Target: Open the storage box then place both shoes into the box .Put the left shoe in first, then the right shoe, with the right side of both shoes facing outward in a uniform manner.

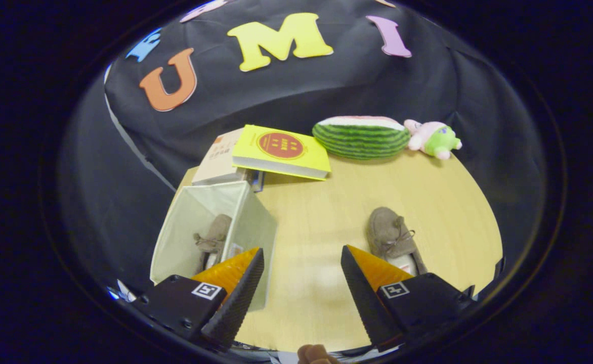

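Tool: your tool (301, 283) hangs above the counter (327, 212) with its two fingers spread wide and nothing between them but bare wood.
Storage box: the storage box (256, 227) stands open at the counter's near left corner, just ahead of your left finger, its fabric walls upright and its mouth facing up.
Shoe already in: one shoe (214, 235) lies inside the box, toe pointing away from you; by the task order it should be the left one, though you cannot confirm that from here.
Shoe to fetch: the second shoe (390, 235) lies on the counter just ahead of your right finger, well apart from the box, toe away, laces up, heel partly hidden behind the finger.
Step in hand: likely the reach for this second shoe.
How to do it well: swing right until the shoe sits centred between the fingers, then come down over its middle, behind the lace bow, and close across the two sides. The upper looks soft, so expect it to cave in a little; grip low on the sides where the sole stiffens it.
Placement: carry it in beside the first shoe, matching its heading, so both right sides face outward.
Watch for: the thin box wall may catch the toe and tip.
Clutter: the yellow book (281, 149), watermelon plush (359, 136) and small plush toy (435, 139) sit far back, out of your path.
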Demonstrator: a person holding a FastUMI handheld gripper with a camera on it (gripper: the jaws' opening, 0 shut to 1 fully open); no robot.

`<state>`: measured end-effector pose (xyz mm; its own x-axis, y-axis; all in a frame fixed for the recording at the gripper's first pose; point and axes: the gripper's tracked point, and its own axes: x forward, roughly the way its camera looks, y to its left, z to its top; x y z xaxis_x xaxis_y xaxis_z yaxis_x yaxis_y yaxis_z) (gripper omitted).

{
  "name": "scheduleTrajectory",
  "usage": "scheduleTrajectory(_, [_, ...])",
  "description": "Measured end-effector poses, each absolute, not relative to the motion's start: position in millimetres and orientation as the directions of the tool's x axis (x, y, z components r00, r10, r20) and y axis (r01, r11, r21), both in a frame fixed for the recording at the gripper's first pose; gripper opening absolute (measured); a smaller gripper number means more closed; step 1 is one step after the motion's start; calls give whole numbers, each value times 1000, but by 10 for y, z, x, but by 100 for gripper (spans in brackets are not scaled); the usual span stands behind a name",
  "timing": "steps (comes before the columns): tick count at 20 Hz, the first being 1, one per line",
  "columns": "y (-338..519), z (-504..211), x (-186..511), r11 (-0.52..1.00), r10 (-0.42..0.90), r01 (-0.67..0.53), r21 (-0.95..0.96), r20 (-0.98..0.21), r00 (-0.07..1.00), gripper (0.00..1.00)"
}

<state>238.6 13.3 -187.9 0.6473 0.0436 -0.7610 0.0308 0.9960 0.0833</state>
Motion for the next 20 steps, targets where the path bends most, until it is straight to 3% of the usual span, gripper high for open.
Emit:
scheduleTrajectory(8, [-930, -2547, 2210, 995, -1, 86, 49, -865, 501, 98])
scheduleTrajectory(16, [-1771, -2924, 2222, 979, -200, 60, -192, -891, 408, 98])
scheduleTrajectory(20, [-1933, -3041, 2356, 962, -265, 57, -265, -872, 411, 97])
